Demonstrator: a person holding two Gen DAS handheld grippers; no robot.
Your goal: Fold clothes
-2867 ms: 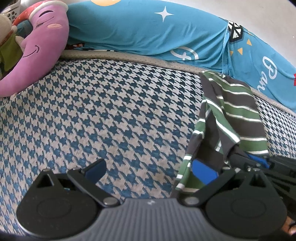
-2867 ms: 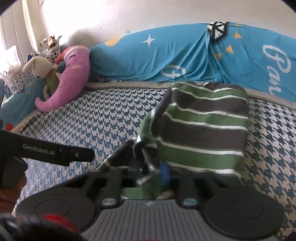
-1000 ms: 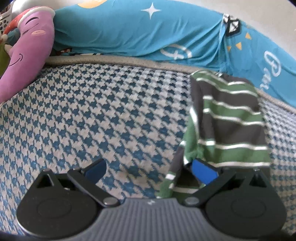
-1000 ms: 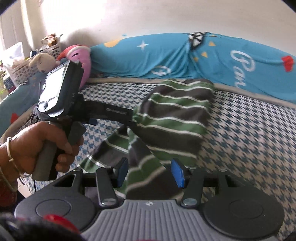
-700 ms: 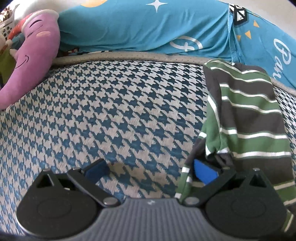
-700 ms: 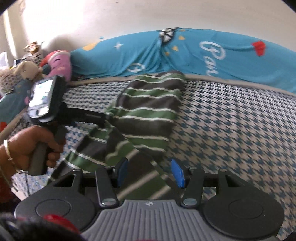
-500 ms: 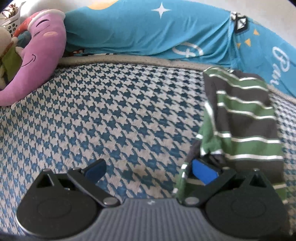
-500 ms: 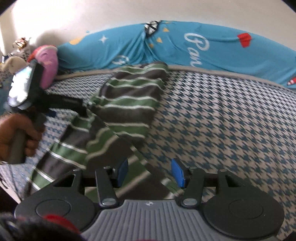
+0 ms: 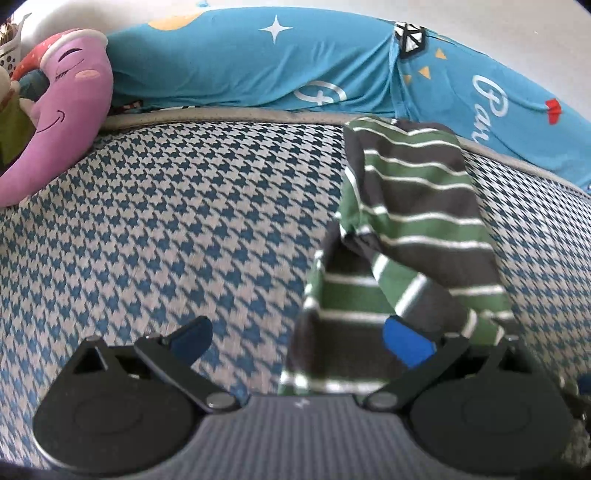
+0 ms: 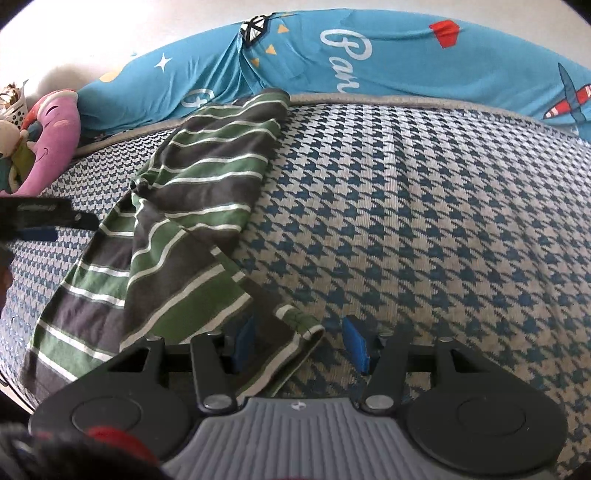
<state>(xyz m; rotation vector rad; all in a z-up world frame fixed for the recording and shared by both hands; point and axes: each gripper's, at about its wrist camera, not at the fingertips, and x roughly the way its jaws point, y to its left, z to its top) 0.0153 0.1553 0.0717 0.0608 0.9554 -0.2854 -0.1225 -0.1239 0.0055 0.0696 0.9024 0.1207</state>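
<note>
Left wrist view: your left gripper (image 9: pixel 295 341) has its jaws spread wide, nothing pinched; the shirt (image 9: pixel 413 206) lies on the bed (image 9: pixel 166 206) just past its right pad. Right wrist view: the right gripper (image 10: pixel 301 345) jaws are spread too, the shirt hem lying between them. Close there, then fold toward the blue pillow (image 10: pixel 388 66)

Cover script: white cursive "Par" on the blue bed cover (image 9: pixel 258 62), cut off by the frame's right edge in the left wrist view.
Same script, right wrist view: "Bar" or "Par", first letter unclear, just right of the cover's black-and-white diamond print (image 10: pixel 253 26).
Left gripper (image 10: pixel 48 218) side lettering: too blurred to read.
</note>
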